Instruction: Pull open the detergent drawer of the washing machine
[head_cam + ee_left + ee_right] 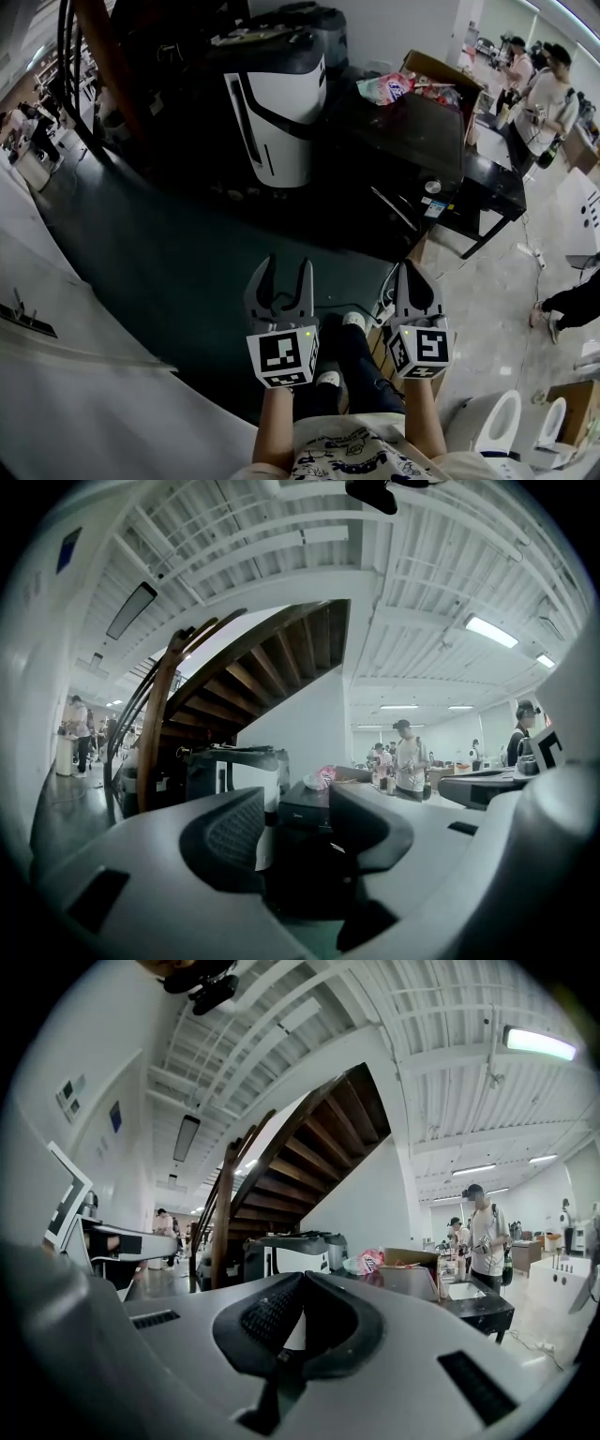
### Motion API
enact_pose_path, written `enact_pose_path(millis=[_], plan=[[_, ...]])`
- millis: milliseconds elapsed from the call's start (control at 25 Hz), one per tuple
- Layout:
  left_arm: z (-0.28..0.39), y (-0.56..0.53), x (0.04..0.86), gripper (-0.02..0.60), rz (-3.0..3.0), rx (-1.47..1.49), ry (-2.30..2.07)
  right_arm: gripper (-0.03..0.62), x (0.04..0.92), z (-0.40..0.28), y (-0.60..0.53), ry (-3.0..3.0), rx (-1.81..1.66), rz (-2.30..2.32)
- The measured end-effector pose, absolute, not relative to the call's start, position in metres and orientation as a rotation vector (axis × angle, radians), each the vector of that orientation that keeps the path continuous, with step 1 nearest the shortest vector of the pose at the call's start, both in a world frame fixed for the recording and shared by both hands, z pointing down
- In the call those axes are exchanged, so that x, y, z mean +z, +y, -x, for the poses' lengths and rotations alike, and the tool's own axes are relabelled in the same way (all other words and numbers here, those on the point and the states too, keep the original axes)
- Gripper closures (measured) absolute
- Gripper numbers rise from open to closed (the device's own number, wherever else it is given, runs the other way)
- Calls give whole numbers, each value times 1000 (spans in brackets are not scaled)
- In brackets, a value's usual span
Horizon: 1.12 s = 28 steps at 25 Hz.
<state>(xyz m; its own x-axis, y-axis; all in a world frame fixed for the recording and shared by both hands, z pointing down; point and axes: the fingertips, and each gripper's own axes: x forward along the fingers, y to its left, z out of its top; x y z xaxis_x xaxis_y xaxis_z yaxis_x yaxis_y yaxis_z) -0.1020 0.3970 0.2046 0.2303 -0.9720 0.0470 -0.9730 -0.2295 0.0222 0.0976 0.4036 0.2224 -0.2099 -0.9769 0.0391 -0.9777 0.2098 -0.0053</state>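
A white and black machine (277, 112) stands on the dark floor well beyond both grippers, and I cannot make out a drawer on it. It also shows small and distant in the left gripper view (234, 766) and the right gripper view (295, 1246). My left gripper (289, 269) hangs in the air, pointing level towards the machine, its jaws open with nothing between them (298, 810). Beside it on the right, my right gripper (410, 270) has its jaws shut together on nothing (302, 1279). Neither gripper touches anything.
A dark table (412, 131) right of the machine carries a cardboard box (445, 75) and a pink bag (384, 89). A black desk (492, 183) and several people (553, 94) are at the far right. A white counter (66, 328) runs along the left. Cables (375, 309) lie on the floor.
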Motion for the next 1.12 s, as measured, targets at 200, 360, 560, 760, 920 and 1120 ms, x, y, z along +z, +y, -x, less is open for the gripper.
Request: enact_pose_path(millis=[200, 360, 560, 760, 920, 1120], plan=[[97, 355, 212, 370, -2416, 54, -1926, 583, 224, -102, 358, -2435, 44, -1950], [91, 308, 215, 370, -2420, 69, -1940, 583, 225, -109, 307, -2450, 43, -1946], [88, 242, 214, 370, -2387, 87, -1973, 583, 219, -119, 232, -2467, 38, -1931], [81, 170, 201, 370, -2347, 70, -2009, 583, 205, -132, 153, -2489, 31, -1908], [69, 116, 195, 370, -2326, 57, -2022, 583, 197, -144, 96, -2509, 20, -1885], [49, 62, 193, 370, -2320, 65, -2043, 583, 193, -162, 40, -2534, 2, -1856]])
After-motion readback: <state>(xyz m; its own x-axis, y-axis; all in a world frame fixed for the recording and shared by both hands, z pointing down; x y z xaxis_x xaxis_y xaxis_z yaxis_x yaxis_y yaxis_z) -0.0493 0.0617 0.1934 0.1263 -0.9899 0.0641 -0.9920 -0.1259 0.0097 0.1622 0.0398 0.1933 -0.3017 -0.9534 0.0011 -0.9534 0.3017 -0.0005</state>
